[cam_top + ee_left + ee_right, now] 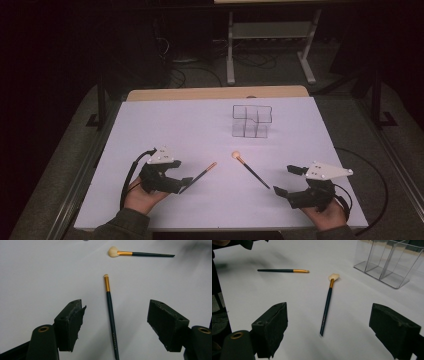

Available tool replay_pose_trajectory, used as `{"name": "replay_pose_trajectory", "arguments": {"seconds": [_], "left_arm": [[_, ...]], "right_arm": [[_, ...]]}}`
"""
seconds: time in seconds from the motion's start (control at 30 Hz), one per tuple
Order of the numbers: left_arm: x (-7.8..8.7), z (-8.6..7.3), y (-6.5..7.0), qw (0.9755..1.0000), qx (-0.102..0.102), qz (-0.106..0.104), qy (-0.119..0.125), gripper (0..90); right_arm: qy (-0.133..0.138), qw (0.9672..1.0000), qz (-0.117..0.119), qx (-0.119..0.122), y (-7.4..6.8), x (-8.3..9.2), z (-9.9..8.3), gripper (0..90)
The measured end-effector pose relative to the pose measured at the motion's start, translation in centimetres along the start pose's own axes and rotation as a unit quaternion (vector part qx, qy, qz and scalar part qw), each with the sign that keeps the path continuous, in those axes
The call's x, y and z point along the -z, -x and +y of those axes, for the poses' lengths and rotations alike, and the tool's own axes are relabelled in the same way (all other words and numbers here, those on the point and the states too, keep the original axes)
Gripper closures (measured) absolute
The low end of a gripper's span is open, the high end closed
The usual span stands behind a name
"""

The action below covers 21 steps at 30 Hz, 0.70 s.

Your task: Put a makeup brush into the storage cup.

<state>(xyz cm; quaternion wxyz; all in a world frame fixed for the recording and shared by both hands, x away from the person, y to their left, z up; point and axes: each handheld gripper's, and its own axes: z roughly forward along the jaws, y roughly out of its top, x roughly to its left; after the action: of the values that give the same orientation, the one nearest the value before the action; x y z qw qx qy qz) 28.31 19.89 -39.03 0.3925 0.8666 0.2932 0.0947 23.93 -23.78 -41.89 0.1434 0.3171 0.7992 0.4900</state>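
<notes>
A thin makeup brush (200,175) (111,315) with a dark handle and gold ferrule lies flat on the white table (165,130). My left gripper (181,176) (117,307) stands open at its handle end, the handle lying between the jaws without touching either pad. A second brush with a fluffy pale head (250,170) (327,305) lies to the right, head pointing away. My right gripper (286,180) (329,308) is open a little short of that brush's handle tip, nothing between its jaws. The thin brush (283,270) and the fluffy brush (140,253) each appear farther off in the other gripper's view.
A clear plastic organizer (251,121) (387,262) with several upright compartments stands at the back of the table, right of centre. A wooden strip (215,93) runs along the far edge. Cables trail from both grippers near the front corners.
</notes>
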Motion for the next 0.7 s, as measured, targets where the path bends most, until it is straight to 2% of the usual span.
{"name": "replay_pose_trajectory", "arguments": {"seconds": [0.1,0.2,0.27,0.33,0.5,0.7], "left_arm": [[-0.6,0.4,-0.1,0.9999,-0.002,-0.004,-0.013,29.2],[-1.4,0.9,-0.2,0.9997,0.007,-0.009,-0.023,31.9],[-1.5,1.0,-0.3,0.9996,0.003,-0.01,-0.027,32.4],[-1.9,1.3,-0.2,0.9993,0.013,-0.014,-0.032,34.1],[-2.6,1.8,-0.6,0.9982,0.013,-0.017,-0.056,37.1],[-3.2,2.2,-0.8,0.9973,0.018,-0.019,-0.069,40.7]], "right_arm": [[0.0,1.0,0.001,0.0,0.0,0.0,0.0,14.1],[-0.002,1.0,0.001,0.001,0.0,0.0,0.0,14.2],[-0.003,1.0,0.001,0.001,0.0,0.0,0.0,14.2],[-0.003,1.0,0.002,0.0,0.0,0.0,0.0,14.2],[-0.003,1.0,0.003,0.001,0.1,0.0,0.0,14.2],[-0.003,1.0,0.004,0.001,0.2,0.1,0.0,14.2]]}}
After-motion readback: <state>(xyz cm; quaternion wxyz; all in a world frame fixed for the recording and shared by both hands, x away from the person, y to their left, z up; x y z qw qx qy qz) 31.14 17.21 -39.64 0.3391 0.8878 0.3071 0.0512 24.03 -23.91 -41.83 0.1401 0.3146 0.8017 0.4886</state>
